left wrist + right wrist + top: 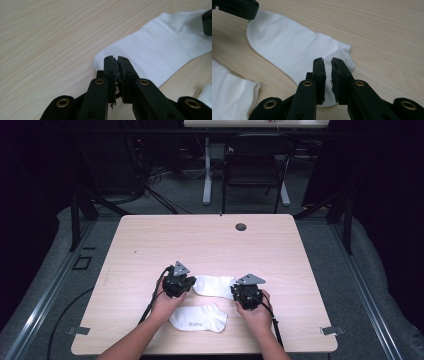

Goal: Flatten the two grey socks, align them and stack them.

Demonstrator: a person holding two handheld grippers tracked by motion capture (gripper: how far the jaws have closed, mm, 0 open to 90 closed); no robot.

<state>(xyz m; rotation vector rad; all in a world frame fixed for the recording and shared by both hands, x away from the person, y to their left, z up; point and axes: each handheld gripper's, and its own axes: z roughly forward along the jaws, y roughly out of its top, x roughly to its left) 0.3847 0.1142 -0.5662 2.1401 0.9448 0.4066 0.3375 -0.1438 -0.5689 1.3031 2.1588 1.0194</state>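
Two white socks lie on the wooden table (pixel 200 240). The far sock (pixel 215 286) stretches between my grippers. My left gripper (pixel 191 285) (pixel 117 58) has its jaws pressed together at the rounded toe edge of that sock (pixel 155 47), with fabric pinched at the tips. My right gripper (pixel 234 290) (pixel 328 61) hovers over the cuff end of the same sock (pixel 287 47), its jaws a narrow gap apart, not pressing on the fabric. The near sock (pixel 198 318) lies flat between the person's forearms, untouched.
The near sock's cuff (pixel 229 92) lies close to the right gripper's left side. A round cable hole (pixel 241 226) sits near the table's far edge. A chair (pixel 252 165) stands beyond the table. Bare wood spreads across the far half.
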